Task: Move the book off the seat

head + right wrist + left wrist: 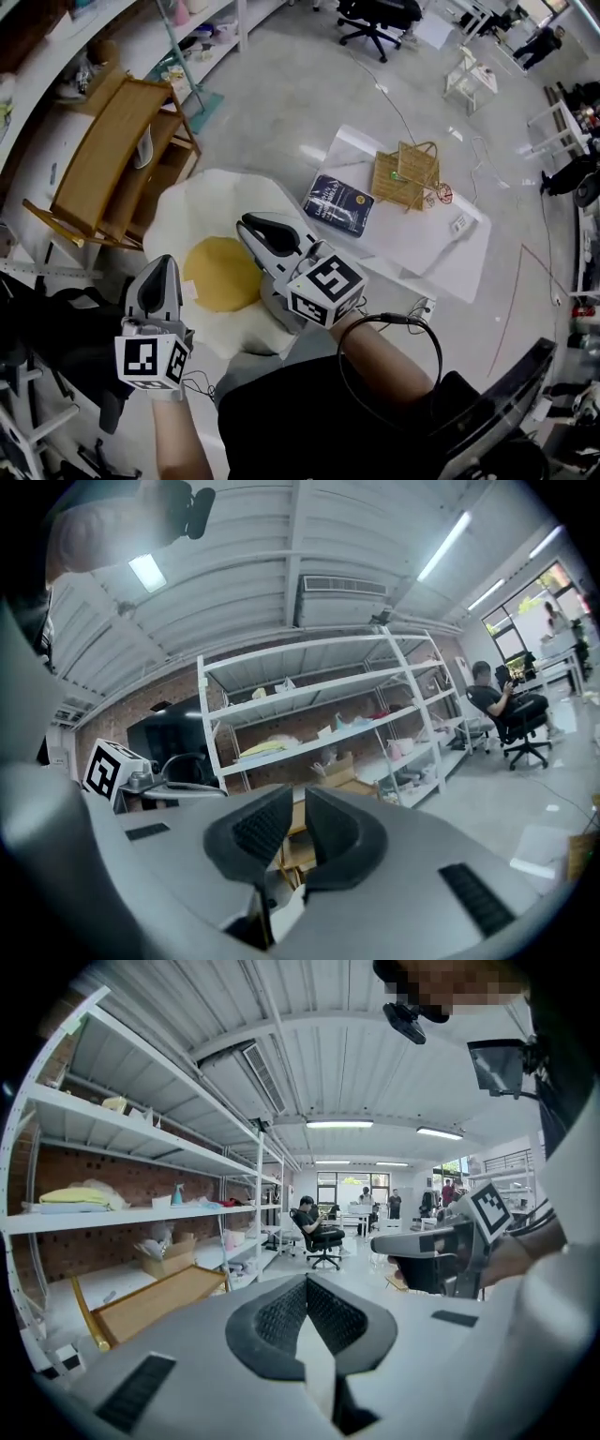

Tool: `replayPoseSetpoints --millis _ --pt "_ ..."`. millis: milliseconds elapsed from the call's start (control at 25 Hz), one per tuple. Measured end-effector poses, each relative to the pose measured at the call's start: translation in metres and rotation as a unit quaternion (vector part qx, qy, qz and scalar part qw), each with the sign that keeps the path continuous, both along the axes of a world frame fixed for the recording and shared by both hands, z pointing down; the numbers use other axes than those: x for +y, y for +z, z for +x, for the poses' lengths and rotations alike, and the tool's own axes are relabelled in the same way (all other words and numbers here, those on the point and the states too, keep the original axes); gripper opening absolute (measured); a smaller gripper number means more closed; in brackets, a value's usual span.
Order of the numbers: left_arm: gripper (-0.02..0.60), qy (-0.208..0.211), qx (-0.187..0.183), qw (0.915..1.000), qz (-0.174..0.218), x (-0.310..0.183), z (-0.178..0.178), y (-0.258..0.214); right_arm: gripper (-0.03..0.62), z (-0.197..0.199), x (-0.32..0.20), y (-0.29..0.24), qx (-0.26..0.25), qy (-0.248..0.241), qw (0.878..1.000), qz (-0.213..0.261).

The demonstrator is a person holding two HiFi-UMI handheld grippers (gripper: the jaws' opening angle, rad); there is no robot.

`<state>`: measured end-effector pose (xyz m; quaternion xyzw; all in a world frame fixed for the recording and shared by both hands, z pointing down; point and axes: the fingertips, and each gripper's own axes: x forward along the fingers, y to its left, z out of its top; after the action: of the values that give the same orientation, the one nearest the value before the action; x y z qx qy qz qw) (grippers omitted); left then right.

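A dark blue book [339, 203] lies flat on a low white table [450, 258], beside a small wooden wire basket [405, 175]. The seat [221, 274] is a white fried-egg cushion with a yellow centre, and nothing lies on it. My left gripper [161, 267] hangs high over the cushion's near left edge, jaws shut and empty [307, 1302]. My right gripper [255, 223] hovers above the cushion's right side, short of the book. Its jaws stand a little apart with nothing between them [292, 822]. Both gripper views look out across the room, not at the book.
A wooden chair frame [112, 159] lies tipped at the left, next to white shelving [141, 1138]. An office chair [380, 17] stands at the far end, and a person sits in another [319, 1227]. A cable loops over my right forearm [389, 328].
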<state>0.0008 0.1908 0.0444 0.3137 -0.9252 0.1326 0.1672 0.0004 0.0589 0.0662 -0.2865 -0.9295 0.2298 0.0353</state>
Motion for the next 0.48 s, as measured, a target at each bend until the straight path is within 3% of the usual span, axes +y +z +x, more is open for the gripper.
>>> replayPoseSetpoints --millis 480 --pt "0.006 0.045 -0.033 0.9984 -0.009 -0.037 0.017 -0.082 0.052 0.009 -0.001 -0.089 -0.048 0.0 0.999 -0.011"
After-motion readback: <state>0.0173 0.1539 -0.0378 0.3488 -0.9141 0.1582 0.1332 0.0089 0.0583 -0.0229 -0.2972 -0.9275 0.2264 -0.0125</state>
